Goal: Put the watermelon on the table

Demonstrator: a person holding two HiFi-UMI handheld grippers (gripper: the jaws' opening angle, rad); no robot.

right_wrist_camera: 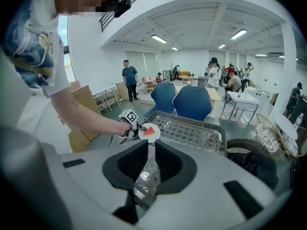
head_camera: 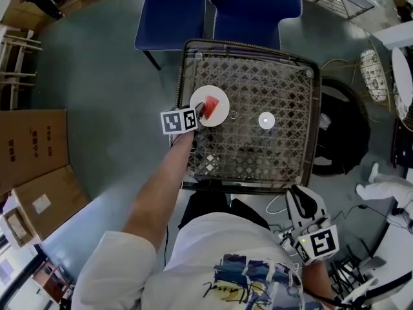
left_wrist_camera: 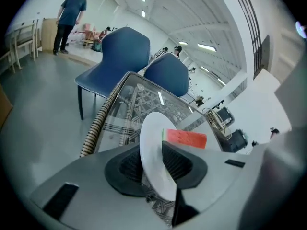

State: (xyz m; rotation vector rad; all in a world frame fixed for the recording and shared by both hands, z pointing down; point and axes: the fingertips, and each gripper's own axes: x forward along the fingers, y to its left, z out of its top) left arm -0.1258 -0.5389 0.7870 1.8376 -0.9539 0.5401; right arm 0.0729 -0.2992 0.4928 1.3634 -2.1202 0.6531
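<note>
Watermelon slice (head_camera: 211, 103) rests on its white plate (head_camera: 221, 114) on the lattice worktop (head_camera: 271, 76), left of centre in the head view, and the left claw (head_camera: 199, 113), jaws narrowly parted around the plate's rim, should probably back straight off without nudging it.

Two blue chairs (head_camera: 174, 11) are standing side by side on a grey floor (head_camera: 97, 70). Cardboard boxes (head_camera: 32, 147) are lying at the head view's left. Strip lights (right_wrist_camera: 160, 39) are shining from a white ceiling (right_wrist_camera: 201, 18), and people (right_wrist_camera: 129, 78) are standing far across the hall.
</note>
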